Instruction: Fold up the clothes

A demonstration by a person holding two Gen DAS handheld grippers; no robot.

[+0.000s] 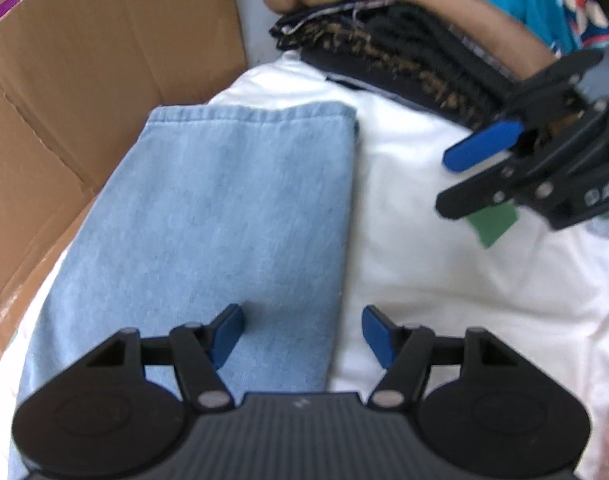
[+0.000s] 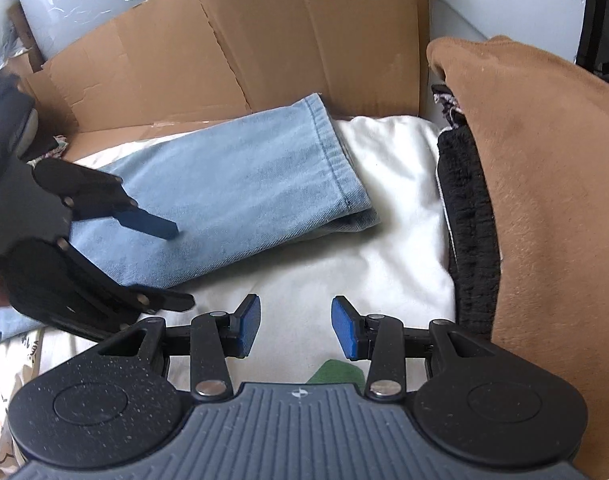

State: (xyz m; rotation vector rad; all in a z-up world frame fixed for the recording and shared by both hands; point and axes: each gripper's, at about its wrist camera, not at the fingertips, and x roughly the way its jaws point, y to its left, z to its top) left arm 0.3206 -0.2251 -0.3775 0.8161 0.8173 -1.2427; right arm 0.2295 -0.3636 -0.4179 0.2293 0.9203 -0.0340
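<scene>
A cardboard box (image 2: pixel 240 52) stands at the far left. Just right of it, the folded jeans (image 2: pixel 232 196) lie flat on a white cloth (image 2: pixel 392 216). The left gripper (image 1: pixel 302 334) hangs over the jeans' near end, fingers open, gripping nothing. The right gripper (image 2: pixel 296 326) hangs over the white cloth, fingers apart and empty. At the far right is a pile of dark clothes (image 1: pixel 400 60) under a tan garment (image 2: pixel 552 184).
</scene>
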